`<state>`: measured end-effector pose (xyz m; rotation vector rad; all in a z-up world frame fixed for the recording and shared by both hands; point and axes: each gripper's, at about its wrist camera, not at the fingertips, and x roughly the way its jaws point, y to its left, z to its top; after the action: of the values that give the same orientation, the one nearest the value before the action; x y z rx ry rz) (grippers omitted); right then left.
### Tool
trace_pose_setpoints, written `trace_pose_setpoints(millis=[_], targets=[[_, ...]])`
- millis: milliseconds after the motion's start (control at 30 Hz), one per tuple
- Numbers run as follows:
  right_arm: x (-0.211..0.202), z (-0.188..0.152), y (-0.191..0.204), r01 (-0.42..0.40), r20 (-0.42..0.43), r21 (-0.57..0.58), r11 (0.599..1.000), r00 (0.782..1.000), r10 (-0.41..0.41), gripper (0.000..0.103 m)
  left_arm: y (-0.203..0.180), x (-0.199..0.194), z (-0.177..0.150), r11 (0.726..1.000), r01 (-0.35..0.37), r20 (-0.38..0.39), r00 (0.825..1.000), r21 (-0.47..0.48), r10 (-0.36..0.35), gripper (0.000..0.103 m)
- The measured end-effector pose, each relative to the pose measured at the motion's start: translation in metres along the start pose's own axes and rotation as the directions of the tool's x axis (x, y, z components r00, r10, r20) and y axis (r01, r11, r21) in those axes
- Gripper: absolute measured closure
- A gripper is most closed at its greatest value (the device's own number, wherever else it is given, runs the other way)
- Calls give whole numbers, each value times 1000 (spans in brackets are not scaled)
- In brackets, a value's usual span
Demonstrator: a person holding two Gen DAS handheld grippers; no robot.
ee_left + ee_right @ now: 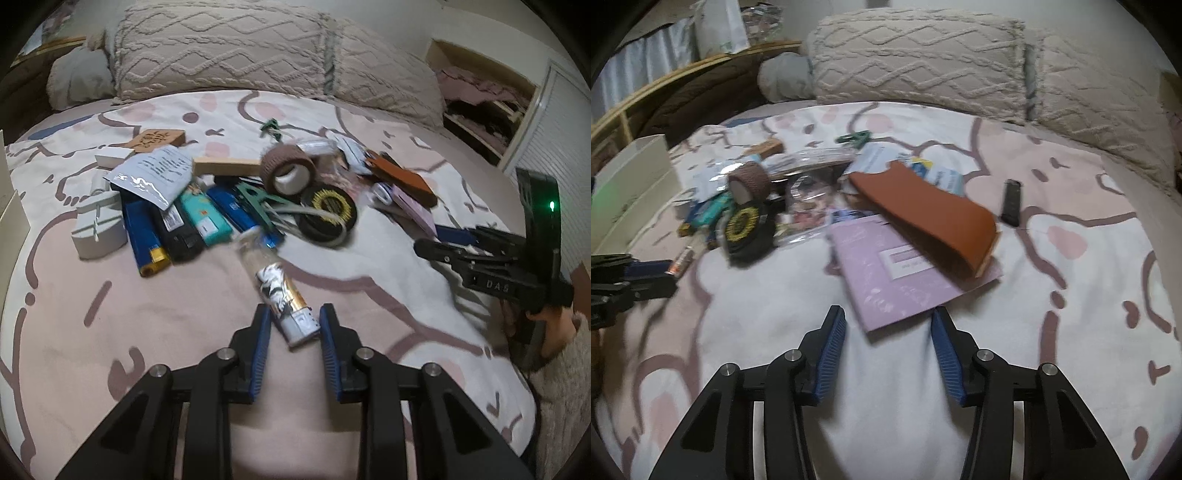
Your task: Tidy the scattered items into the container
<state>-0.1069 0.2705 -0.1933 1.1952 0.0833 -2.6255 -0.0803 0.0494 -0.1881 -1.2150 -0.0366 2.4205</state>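
Two handheld grippers reach over a bed whose cover (177,306) shows pink and white shapes outlined in mauve. The landmark is a black tape roll with a yellow core (328,214), lying in the middle of a scattered pile. The left gripper (293,325) sits nearer the camera than that roll, and its blue pads are closed onto the lower end of a slim tube (280,295) with a clear top, a gold band and a white base; the tube slants up towards the pile. Left of the black roll lie a teal packet (205,219), blue packs (142,236) and a grey gift box with a white ribbon (98,229). Just behind the roll stands a brown fuzzy tape roll (288,168). Right of it lie a rust-brown flat case (934,218) resting on a lilac notebook (901,273), and farther right a small black object (1011,206) on its own. The right gripper (888,326) hovers at the near corner of the lilac notebook, its jaws partly apart and gripping nothing; the pads do not touch the notebook. A pale open box (631,192), possibly the container, stands far left of the roll at the bed's edge. Cable-knit cushions (221,48) line the far side.
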Motion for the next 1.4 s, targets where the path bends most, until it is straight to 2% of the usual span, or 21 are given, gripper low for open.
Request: trace_pose_setpoints(millis=[167,300,400,467,533,700,767,867,1033,1133,1167,1233,1300,1400], targets=[[-9,-7,6,-126,-10,1,992,992,126,53,-4,-6,-6,1000,5,-35,999,19,-5,79],[-24,-9,3,-193,20,34,981,981,192,53,0,-9,-6,1000,-9,-31,999,12,9,79],[-35,-7,-7,-174,61,77,982,984,170,48,3,-10,-5,1000,-8,-31,999,0,8,79],[-36,-4,-18,-109,55,102,989,993,104,31,3,-11,-4,1000,-14,-28,1000,7,14,79],[-36,-3,-27,-51,51,115,992,998,45,30,2,-14,-4,1000,-17,-20,1000,12,17,79],[-26,3,-56,-49,47,187,981,998,41,30,0,-14,-3,1000,-14,-18,1000,23,14,79],[-21,7,-61,-63,45,188,980,997,56,30,-2,-12,-4,999,-16,-28,999,31,17,78],[-13,17,-65,-70,48,154,986,997,63,30,-4,-8,-6,999,-21,-37,999,44,23,62],[-2,30,-74,-87,46,91,992,995,84,30,-8,-8,-6,998,-10,-37,999,58,12,61],[15,30,-83,-151,8,114,982,988,152,29,-8,-6,-7,998,-13,-42,999,61,15,61],[20,29,-84,-169,-8,121,978,985,172,21,-9,-5,-7,998,-12,-43,999,59,15,60],[24,27,-83,-231,-9,115,966,972,233,12,-8,-5,-6,998,-9,-42,999,55,11,58],[20,26,-75,-252,-5,77,965,968,253,12,-8,-4,-6,999,-3,-40,999,51,5,53],[16,24,-56,-261,-13,8,965,965,261,12,-9,-4,-6,998,-12,-40,999,58,14,53]])
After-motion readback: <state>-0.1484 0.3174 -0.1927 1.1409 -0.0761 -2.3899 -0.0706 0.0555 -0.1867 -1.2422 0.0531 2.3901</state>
